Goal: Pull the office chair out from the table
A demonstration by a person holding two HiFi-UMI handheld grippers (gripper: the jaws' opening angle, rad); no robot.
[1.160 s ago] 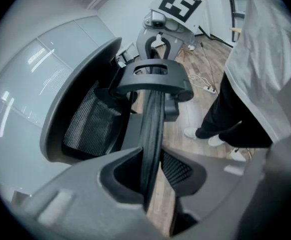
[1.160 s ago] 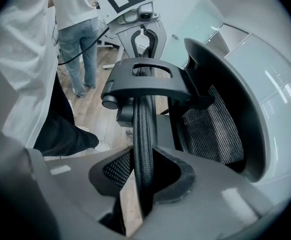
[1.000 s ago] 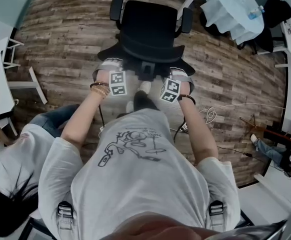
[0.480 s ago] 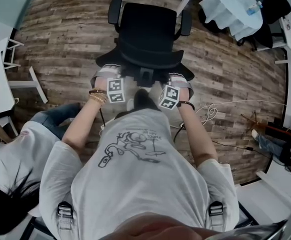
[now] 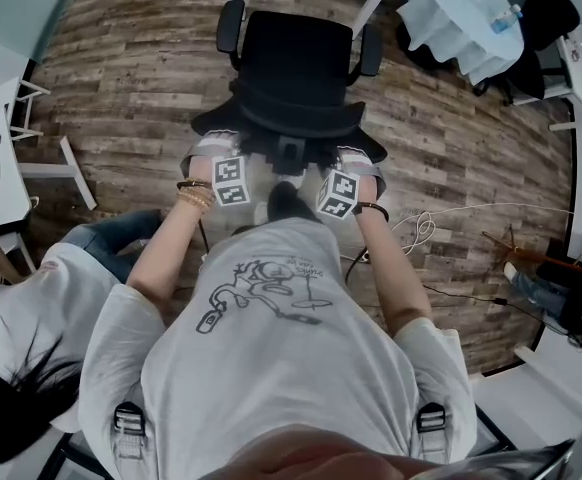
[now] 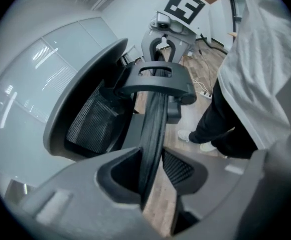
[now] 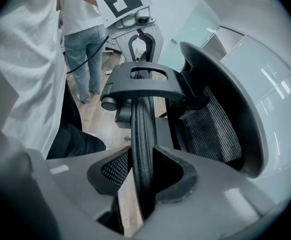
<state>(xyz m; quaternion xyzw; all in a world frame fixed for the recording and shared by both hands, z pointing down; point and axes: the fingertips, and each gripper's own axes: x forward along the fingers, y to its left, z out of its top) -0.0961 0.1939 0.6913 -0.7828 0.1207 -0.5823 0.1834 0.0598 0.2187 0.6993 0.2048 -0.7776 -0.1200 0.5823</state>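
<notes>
Now left tool (image 6: 153, 178) and right tool (image 7: 139, 178) just opened wider; chair backrest rim (image 6: 154, 119) between jaws (loose, gap showing).

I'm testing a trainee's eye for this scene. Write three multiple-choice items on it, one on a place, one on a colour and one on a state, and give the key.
1. Where are the left tool and the right tool?
A. on the armrests
B. at the top rim of the office chair's backrest
C. on the wheel base

2. What colour is the office chair?
A. white
B. red
C. black

3. How do both tools' jaws stand?
A. apart, with the backrest's rim between them
B. shut together on nothing
C. shut on a cable

Key:
1. B: the head view shows both tools at the backrest's top.
2. C: the whole chair is black.
3. A: in each gripper view the floor shows between the rim and one jaw. Both tools' jaws have just been opening.
</notes>
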